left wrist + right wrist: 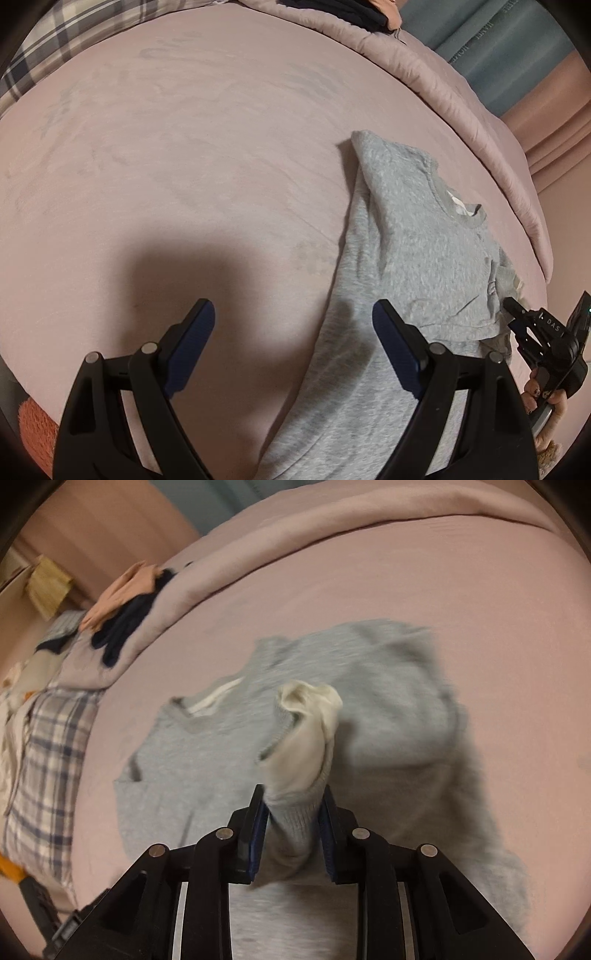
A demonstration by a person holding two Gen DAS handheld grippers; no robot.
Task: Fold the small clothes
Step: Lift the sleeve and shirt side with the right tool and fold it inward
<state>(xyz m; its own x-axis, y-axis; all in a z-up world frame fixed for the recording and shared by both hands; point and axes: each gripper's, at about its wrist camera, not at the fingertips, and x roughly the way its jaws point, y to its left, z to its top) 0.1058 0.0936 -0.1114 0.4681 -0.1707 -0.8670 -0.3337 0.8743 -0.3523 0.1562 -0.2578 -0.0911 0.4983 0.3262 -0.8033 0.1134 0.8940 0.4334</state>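
A small grey sweatshirt (413,251) lies on the pink bed, partly folded, collar toward the far right edge. My left gripper (293,321) is open and empty, hovering over the shirt's left edge near its lower part. My right gripper (293,805) is shut on the grey sleeve cuff (295,812), whose cream lining (314,716) sticks out beyond the fingers, lifted above the sweatshirt body (388,686). The right gripper also shows in the left wrist view (517,314) at the shirt's right side.
A pink bedsheet (184,166) covers the bed. A rolled pink duvet (461,99) lies along the far edge. A plaid pillow (55,40) sits at the top left. Dark and peach clothes (125,605) are piled on the duvet. An orange fuzzy item (35,432) lies near the left edge.
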